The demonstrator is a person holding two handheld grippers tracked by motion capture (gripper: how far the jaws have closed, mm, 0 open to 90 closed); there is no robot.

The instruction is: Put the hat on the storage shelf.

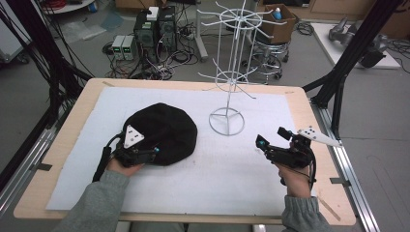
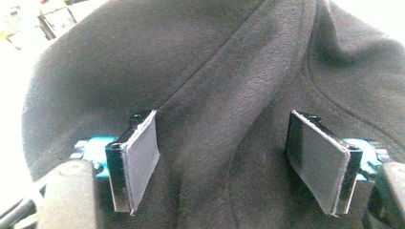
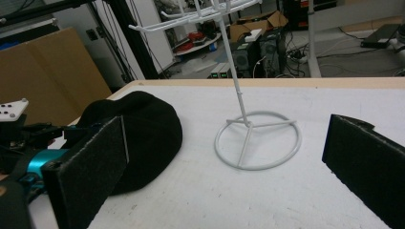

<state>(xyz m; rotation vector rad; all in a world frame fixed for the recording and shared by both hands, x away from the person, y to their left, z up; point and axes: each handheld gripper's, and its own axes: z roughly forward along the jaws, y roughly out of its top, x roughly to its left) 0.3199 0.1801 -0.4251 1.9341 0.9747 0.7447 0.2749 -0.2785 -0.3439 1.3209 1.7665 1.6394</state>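
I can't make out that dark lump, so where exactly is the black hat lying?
In the high view the black hat lies on the white mat, left of the white wire stand, with the left tool at its near edge.

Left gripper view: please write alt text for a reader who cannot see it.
A black fabric hat lies close ahead, with the left gripper over it, its two padded jaws standing apart on either side of a raised fold. The cloth lies between the jaws, not yet pinched.
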